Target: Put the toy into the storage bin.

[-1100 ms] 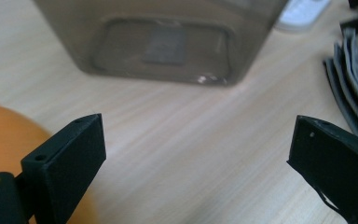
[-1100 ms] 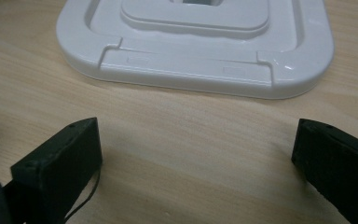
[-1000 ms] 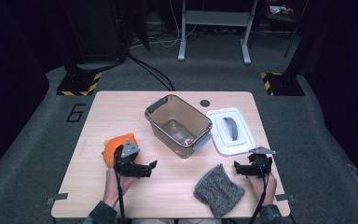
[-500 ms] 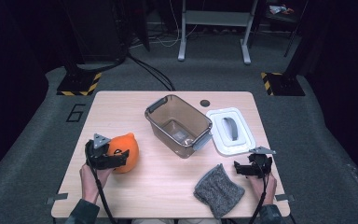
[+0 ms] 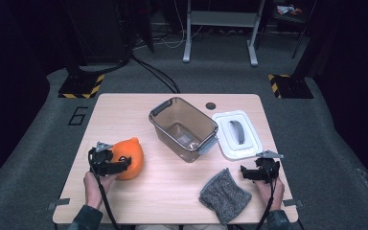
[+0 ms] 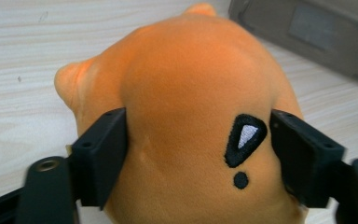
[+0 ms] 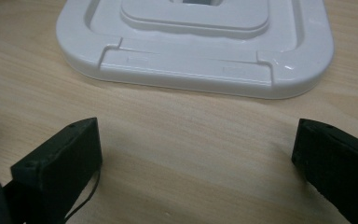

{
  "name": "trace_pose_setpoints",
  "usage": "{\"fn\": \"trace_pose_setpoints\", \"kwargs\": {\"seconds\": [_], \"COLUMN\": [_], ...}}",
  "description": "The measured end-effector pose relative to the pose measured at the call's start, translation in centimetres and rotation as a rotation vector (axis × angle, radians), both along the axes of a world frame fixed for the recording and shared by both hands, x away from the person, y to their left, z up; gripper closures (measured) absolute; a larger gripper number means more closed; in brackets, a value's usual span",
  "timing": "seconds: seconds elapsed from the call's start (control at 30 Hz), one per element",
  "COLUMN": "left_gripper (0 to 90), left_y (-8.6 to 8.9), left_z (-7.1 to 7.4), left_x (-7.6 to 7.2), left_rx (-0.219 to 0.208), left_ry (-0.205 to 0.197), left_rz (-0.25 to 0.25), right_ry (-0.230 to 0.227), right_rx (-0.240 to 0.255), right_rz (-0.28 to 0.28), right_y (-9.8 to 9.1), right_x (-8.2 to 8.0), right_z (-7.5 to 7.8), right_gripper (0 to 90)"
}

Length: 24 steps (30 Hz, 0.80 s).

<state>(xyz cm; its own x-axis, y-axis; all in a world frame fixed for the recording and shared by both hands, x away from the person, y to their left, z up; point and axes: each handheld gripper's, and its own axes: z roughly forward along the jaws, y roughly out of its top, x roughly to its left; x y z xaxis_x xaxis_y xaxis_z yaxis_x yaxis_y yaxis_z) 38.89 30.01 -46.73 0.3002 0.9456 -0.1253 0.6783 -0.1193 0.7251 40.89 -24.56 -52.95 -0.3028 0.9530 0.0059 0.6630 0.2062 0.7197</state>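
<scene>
The orange plush toy (image 5: 128, 158) lies on the left part of the wooden table (image 5: 172, 187), well apart from the brown plastic box (image 5: 183, 128) in the middle. The left gripper (image 5: 120, 165) is at the toy's near left side, and its jaws have just been closing. In the left gripper view the toy (image 6: 191, 116) sits between the two black jaws, with one jaw touching each flank of its soft body, so they grip the toy. An embroidered black mark (image 6: 244, 140) is just beside the jaw on the right of that view. The right gripper (image 5: 250, 173) rests near the grey cloth (image 5: 224, 195); its jaws are wide apart with bare wood between them, facing the white lid (image 7: 196, 46).
</scene>
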Motion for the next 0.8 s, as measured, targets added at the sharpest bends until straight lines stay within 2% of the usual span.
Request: {"fn": "trace_pose_setpoints", "kwargs": {"seconds": [0.17,0.3,0.4,0.53,0.63,0.67,0.8], "left_gripper": [41.9,54.4,60.6,63.0,63.0,63.0,63.0], "left_y": [-0.5,-0.3,0.0,0.6,0.6,0.6,0.6], "left_z": [-0.1,-0.1,0.0,0.4,0.8,1.0,1.5], "left_x": [-0.1,-0.3,-0.5,-0.5,-0.3,-0.2,0.4], "left_rx": [0.039,0.045,0.024,0.01,0.024,0.03,0.064], "left_ry": [-0.001,-0.024,-0.052,-0.068,-0.076,-0.067,-0.084], "left_rz": [0.003,-0.014,-0.015,-0.041,-0.062,-0.073,-0.083], "right_ry": [0.0,0.001,0.001,0.001,0.001,0.001,0.001], "right_rx": [0.0,0.0,0.0,-0.001,-0.001,-0.001,-0.001], "right_rz": [0.0,-0.001,0.0,0.0,0.0,0.0,0.0], "right_y": [0.0,0.0,0.0,0.0,0.0,0.0,0.0], "right_x": [0.0,0.0,0.0,0.0,0.0,0.0,0.0], "right_z": [0.0,0.0,0.0,0.0,0.0,0.0,0.0], "right_gripper": [0.6,0.6,0.6,0.6,0.6,0.6,0.6]}}
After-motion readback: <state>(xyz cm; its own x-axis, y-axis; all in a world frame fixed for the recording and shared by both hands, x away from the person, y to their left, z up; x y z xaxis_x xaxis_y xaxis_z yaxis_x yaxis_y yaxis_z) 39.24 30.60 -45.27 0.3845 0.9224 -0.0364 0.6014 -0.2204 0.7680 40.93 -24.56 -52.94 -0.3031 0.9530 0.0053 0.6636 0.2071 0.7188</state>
